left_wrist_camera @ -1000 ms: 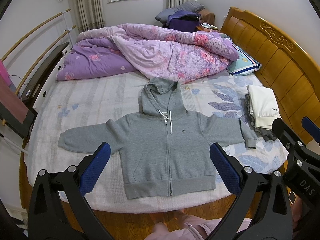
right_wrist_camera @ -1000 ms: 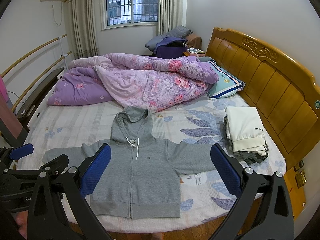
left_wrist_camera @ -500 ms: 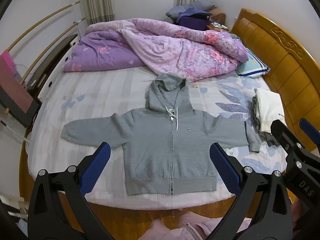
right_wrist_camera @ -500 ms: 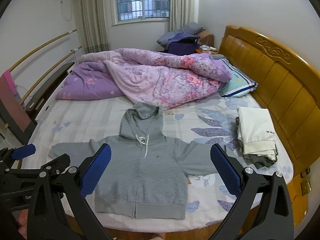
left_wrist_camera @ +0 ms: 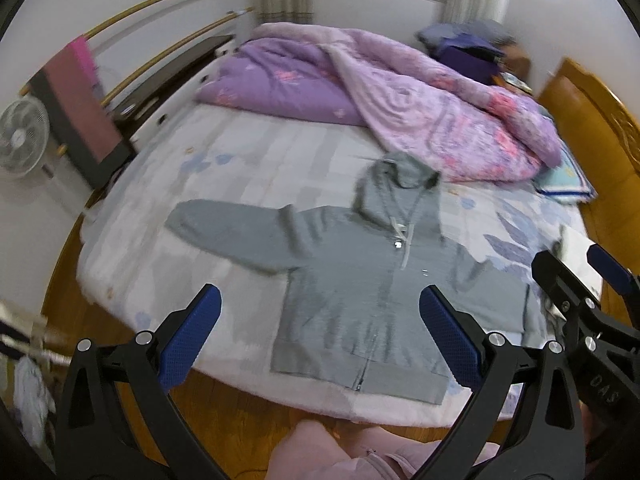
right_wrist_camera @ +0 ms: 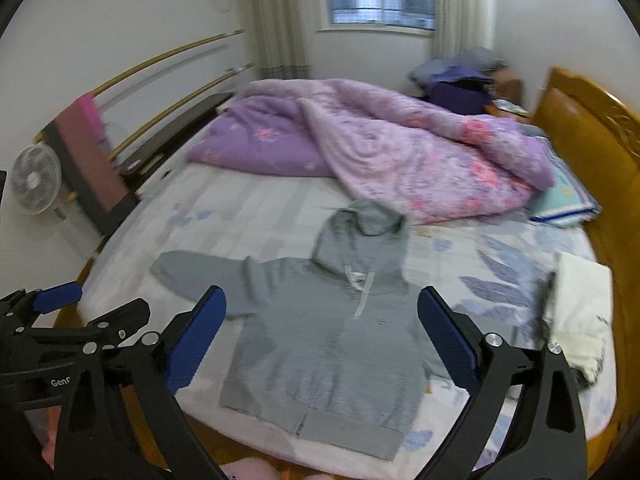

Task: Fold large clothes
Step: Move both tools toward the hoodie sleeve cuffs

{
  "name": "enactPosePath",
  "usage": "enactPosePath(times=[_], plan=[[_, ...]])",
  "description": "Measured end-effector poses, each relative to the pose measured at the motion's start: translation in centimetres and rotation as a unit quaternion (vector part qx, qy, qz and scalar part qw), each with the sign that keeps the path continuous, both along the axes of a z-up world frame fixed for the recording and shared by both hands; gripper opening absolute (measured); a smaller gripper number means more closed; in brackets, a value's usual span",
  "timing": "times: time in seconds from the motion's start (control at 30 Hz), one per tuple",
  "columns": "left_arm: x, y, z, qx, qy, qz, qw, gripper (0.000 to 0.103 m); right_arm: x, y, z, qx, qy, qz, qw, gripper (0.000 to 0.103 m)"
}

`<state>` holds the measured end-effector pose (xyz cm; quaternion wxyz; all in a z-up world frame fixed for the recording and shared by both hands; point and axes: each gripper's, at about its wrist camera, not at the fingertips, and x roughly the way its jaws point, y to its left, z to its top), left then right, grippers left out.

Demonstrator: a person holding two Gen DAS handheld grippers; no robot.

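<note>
A grey zip hoodie (left_wrist_camera: pixel 360 276) lies flat, front up, on the near part of the bed, sleeves spread, hood pointing away; it also shows in the right wrist view (right_wrist_camera: pixel 332 328). My left gripper (left_wrist_camera: pixel 320 336) is open and empty, held above the bed's near edge over the hoodie's hem. My right gripper (right_wrist_camera: pixel 322 338) is open and empty, also above the hoodie. The right gripper shows at the right edge of the left wrist view (left_wrist_camera: pixel 580 280), the left one at the left edge of the right wrist view (right_wrist_camera: pixel 80 316).
A crumpled purple-pink quilt (left_wrist_camera: pixel 400 108) covers the far bed. Folded white and grey clothes (right_wrist_camera: pixel 580 312) lie at the right, near the wooden headboard (right_wrist_camera: pixel 592 152). A pillow (right_wrist_camera: pixel 564 196) lies by the headboard. A fan (left_wrist_camera: pixel 22 136) and a rack stand left of the bed.
Both views have swung left and are blurred with motion; the fan and rack have come into view. The hoodie has not moved. Both grippers stay open.
</note>
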<state>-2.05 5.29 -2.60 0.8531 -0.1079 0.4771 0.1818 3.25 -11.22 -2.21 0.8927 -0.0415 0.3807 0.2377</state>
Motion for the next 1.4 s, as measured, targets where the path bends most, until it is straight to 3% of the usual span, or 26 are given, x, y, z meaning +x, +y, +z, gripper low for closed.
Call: enactPosePath(times=[0.3, 0.57, 0.73, 0.9, 0.97, 1.17, 1.4], plan=[[-1.5, 3.1, -0.2, -0.012, 0.013, 0.074, 0.9971, 0.099, 0.6, 4.7, -0.6, 0.004, 0.015, 0.096, 0.995, 0.083], [-1.7, 4.2, 0.2, 0.014, -0.001, 0.114, 0.9934, 0.099, 2.4, 7.0, -1.0, 0.013, 0.024, 0.163, 0.986, 0.076], [-1.3, 5.2, -0.6, 0.017, 0.013, 0.141, 0.9897, 0.099, 3.5, 8.7, -1.7, 0.007, 0.028, 0.190, 0.981, 0.076], [-1.3, 7.4, -2.1, -0.001, 0.022, 0.151, 0.9883, 0.099, 4.3, 10.1, -2.8, 0.006, 0.031, 0.194, 0.980, 0.075], [-1.4, 8.7, -3.0, -0.003, 0.030, 0.158, 0.9870, 0.099, 4.5, 11.0, -3.4, 0.003, 0.037, 0.192, 0.981, 0.070], [-0.2, 13.2, -6.3, 0.026, 0.073, 0.147, 0.9861, 0.099, 5.7, 14.1, -5.5, -0.012, 0.056, 0.164, 0.985, 0.067], [2.4, 21.5, -11.4, -0.025, 0.087, 0.094, 0.9914, 0.099, 7.8, 19.1, -8.9, -0.034, 0.094, 0.107, 0.989, 0.057]])
